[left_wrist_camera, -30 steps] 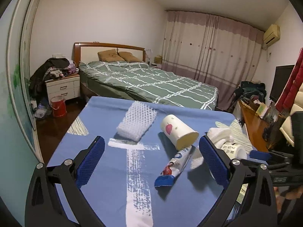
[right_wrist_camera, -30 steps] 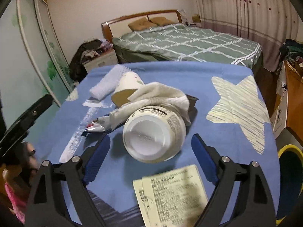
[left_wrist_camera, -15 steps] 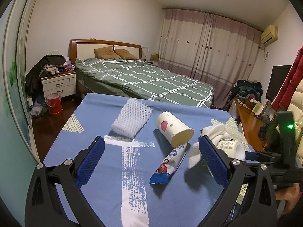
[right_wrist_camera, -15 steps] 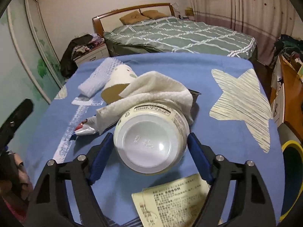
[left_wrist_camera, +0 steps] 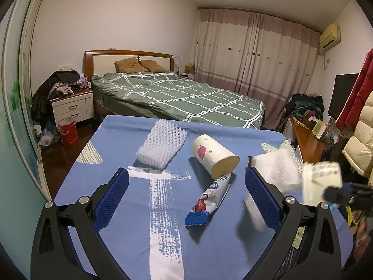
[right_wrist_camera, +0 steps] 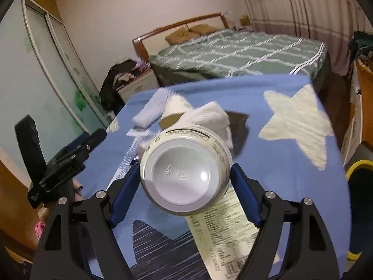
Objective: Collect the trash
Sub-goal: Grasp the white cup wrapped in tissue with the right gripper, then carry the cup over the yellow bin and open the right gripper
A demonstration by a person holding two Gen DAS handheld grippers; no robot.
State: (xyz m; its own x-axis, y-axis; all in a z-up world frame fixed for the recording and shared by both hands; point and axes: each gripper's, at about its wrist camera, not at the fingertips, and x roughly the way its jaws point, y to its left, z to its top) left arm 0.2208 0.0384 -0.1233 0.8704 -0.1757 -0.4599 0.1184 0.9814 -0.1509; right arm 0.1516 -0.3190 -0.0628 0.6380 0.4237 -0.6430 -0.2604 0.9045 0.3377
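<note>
My right gripper (right_wrist_camera: 184, 182) is shut on a white plastic cup (right_wrist_camera: 185, 170), bottom toward the camera, held above the blue tablecloth (right_wrist_camera: 279, 175); the cup also shows, blurred, in the left wrist view (left_wrist_camera: 320, 182). A white tissue (right_wrist_camera: 209, 116) lies just beyond it. My left gripper (left_wrist_camera: 186, 196) is open and empty above the cloth (left_wrist_camera: 121, 144). Ahead of it lie a toothpaste tube (left_wrist_camera: 209, 200), a tipped paper cup (left_wrist_camera: 213, 155), a white foam net (left_wrist_camera: 162, 145) and the tissue (left_wrist_camera: 277, 170).
A printed paper sheet (right_wrist_camera: 221, 235) lies under the right gripper. A yellow-rimmed bin (right_wrist_camera: 360, 179) stands right of the table. A bed (left_wrist_camera: 177, 98), nightstand (left_wrist_camera: 72, 107) and red bucket (left_wrist_camera: 68, 130) are beyond the table. A wooden desk (left_wrist_camera: 307, 140) is at right.
My right gripper closed on the white cup and lifted it off the cloth. The tissue slid off the cup. The left gripper drew back a little and stayed open.
</note>
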